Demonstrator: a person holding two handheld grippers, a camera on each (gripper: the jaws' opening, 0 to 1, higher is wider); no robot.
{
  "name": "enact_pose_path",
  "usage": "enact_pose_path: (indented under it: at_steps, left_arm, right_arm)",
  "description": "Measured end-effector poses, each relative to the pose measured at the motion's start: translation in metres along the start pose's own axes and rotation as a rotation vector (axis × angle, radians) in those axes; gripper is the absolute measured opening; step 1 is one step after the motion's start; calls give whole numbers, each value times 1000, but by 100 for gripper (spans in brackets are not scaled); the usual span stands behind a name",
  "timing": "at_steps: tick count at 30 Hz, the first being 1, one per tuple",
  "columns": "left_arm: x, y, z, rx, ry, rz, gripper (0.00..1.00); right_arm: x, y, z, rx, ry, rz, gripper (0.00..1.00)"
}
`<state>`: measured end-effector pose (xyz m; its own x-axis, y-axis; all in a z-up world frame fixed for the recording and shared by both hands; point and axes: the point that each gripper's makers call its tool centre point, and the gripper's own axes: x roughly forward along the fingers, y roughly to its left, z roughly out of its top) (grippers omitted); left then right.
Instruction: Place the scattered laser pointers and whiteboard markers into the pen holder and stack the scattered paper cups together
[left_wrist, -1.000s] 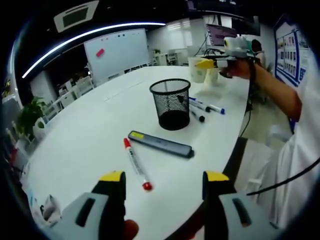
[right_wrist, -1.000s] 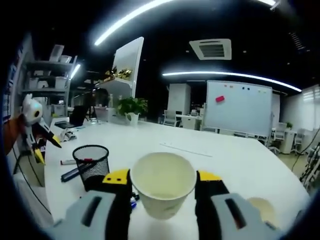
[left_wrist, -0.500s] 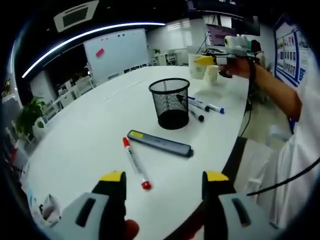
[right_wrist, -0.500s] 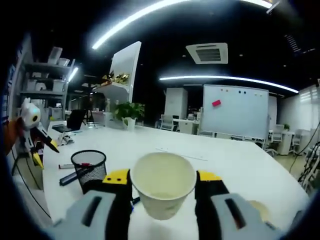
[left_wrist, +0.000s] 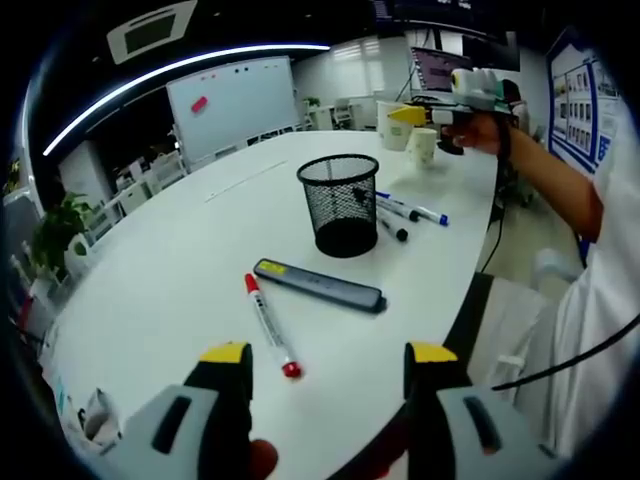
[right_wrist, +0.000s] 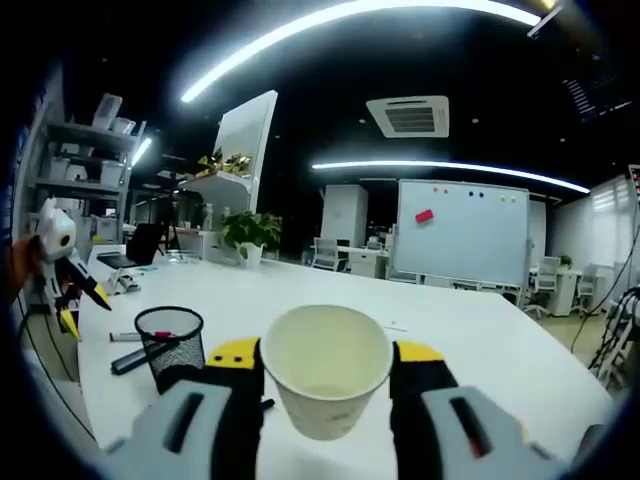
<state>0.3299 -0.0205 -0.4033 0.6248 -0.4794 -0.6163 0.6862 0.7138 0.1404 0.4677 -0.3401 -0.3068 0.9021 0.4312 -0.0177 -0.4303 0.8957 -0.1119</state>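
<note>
My left gripper (left_wrist: 328, 362) hovers open over the white table's near edge, nothing between its jaws. Just ahead lie a red-capped whiteboard marker (left_wrist: 268, 325) and a dark laser pointer (left_wrist: 320, 287). Beyond them stands the black mesh pen holder (left_wrist: 340, 205), with several markers (left_wrist: 410, 211) lying to its right. My right gripper (right_wrist: 325, 352) is shut on a paper cup (right_wrist: 325, 375), held upright above the table. In the left gripper view that right gripper (left_wrist: 440, 114) is at the far end, over a second paper cup (left_wrist: 423, 147) standing on the table.
The round white table (left_wrist: 150, 270) curves away on the right, with floor below it. A person's arm and white sleeve (left_wrist: 600, 250) fill the right side. A whiteboard (right_wrist: 460, 232) and office desks stand behind. The pen holder (right_wrist: 168, 345) and the left gripper (right_wrist: 65, 270) lie at left.
My right gripper has lifted the paper cup a little higher above the table. The left gripper and the pens in front of it have stayed put.
</note>
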Motion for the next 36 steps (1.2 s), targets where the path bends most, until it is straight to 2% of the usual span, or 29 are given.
enact_pose_path:
  at_steps: [15, 36]
  left_arm:
    - [0, -1, 0, 2, 2, 1, 61]
    - [0, 0, 1, 4, 2, 2, 61]
  right_arm:
    - [-4, -10, 8, 17, -45, -40, 50]
    - [-5, -14, 15, 28, -76, -47, 50]
